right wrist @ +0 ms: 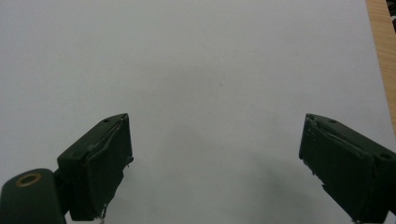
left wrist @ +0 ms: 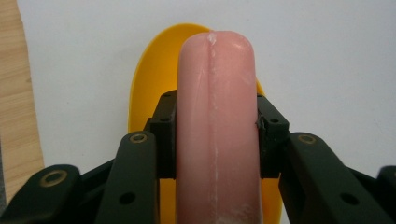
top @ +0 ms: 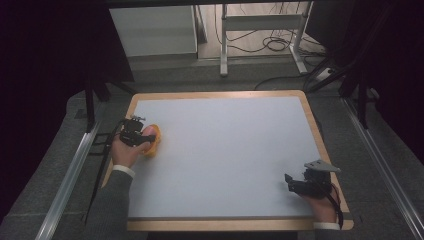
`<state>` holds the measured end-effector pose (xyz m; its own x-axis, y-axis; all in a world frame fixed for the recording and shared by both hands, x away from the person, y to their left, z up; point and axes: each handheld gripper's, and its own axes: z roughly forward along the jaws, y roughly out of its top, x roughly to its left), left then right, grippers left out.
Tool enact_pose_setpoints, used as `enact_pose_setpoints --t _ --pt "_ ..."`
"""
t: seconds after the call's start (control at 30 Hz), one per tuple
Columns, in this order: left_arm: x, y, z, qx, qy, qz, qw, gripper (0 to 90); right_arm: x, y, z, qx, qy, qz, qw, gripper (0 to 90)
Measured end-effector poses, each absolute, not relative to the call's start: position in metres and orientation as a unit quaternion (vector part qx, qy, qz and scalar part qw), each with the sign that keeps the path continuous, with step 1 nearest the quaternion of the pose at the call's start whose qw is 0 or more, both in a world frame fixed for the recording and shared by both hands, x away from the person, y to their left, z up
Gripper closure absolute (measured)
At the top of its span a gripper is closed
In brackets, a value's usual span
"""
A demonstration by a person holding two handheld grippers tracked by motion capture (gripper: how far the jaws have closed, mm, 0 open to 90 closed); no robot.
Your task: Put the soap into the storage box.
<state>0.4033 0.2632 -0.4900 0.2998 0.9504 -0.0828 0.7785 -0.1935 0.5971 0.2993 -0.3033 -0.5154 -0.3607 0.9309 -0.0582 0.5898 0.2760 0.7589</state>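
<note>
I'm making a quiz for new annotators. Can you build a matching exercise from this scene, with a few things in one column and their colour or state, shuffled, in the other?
Column one:
1. left gripper
2. right gripper
3. sausage
4. dish

Column two:
a. yellow, lying on the white table under the sausage
b. open, nothing between its fingers
c. pink, clamped from both sides
d. shut on the pink thing

Pairs: 1-d, 2-b, 3-c, 4-a

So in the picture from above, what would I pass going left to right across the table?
The left gripper, shut on a pink sausage-shaped thing over a yellow dish → a bare stretch of the white tabletop → the right gripper, jaws open.
</note>
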Motion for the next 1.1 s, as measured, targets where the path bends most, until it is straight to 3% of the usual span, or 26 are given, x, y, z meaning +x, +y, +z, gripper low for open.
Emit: enact_pose_setpoints --t 0.17,0.3,0.4,0.8,1.1 --pt "0.402 0.265 -0.486 0.748 0.573 0.163 0.293 56.5 0.299 -0.303 -0.516 0.503 0.756 0.33 0.258 9.1" --pt "0.4 0.267 -0.478 0.742 0.574 0.177 0.298 32.6 0.299 -0.303 -0.516 0.502 0.757 0.33 0.257 9.1" --pt "0.396 0.268 -0.472 0.741 0.57 0.188 0.302 27.3 0.299 -0.303 -0.516 0.502 0.757 0.329 0.257 9.1" --pt "0.361 0.248 -0.45 0.767 0.495 0.177 0.367 24.4 0.299 -0.303 -0.516 0.503 0.756 0.329 0.259 9.1" --pt "0.338 0.233 -0.455 0.77 0.469 0.159 0.403 24.4 0.299 -0.305 -0.516 0.505 0.755 0.329 0.258 9.1"
